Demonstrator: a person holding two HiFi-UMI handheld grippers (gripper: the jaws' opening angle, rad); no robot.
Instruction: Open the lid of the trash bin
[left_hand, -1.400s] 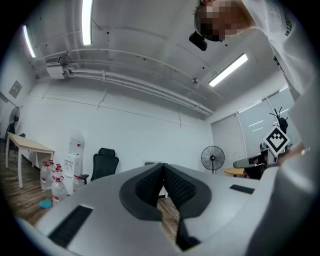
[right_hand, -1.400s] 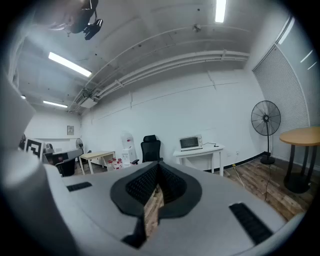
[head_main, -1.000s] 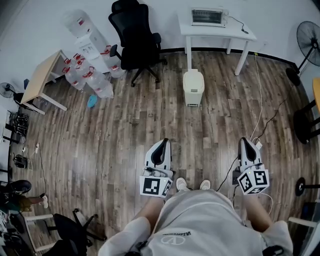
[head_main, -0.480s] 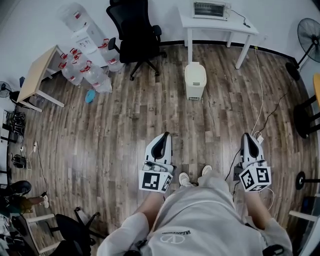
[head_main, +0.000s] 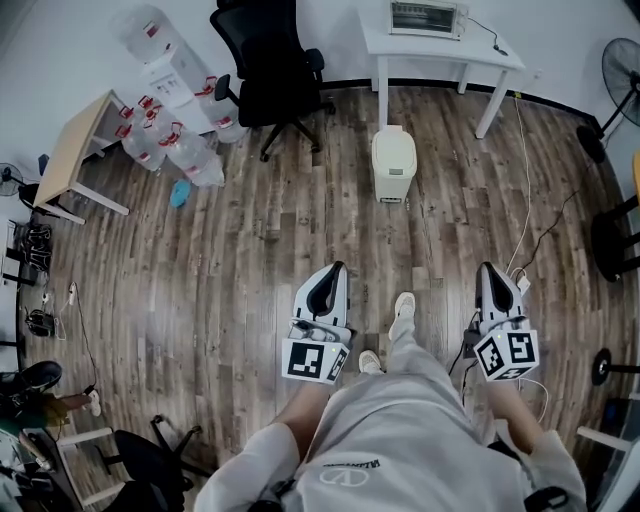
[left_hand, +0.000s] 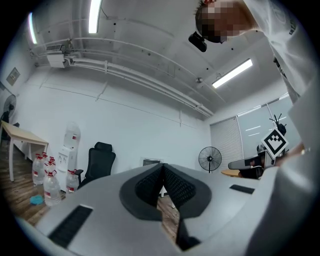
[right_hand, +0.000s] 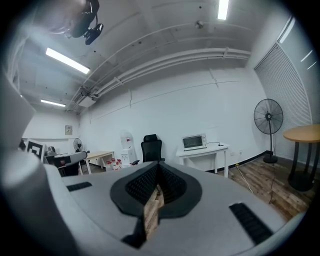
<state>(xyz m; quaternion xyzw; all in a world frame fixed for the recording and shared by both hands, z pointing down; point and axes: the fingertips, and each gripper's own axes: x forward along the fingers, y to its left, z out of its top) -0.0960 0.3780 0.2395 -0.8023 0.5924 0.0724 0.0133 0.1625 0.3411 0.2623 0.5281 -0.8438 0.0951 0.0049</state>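
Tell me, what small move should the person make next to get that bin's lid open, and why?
Probably a step forward toward the trash bin, before any reach. It stands ahead by the white table with its lid down, and both the left gripper and the right gripper sit low near the person's legs, well short of it, jaws together and empty.
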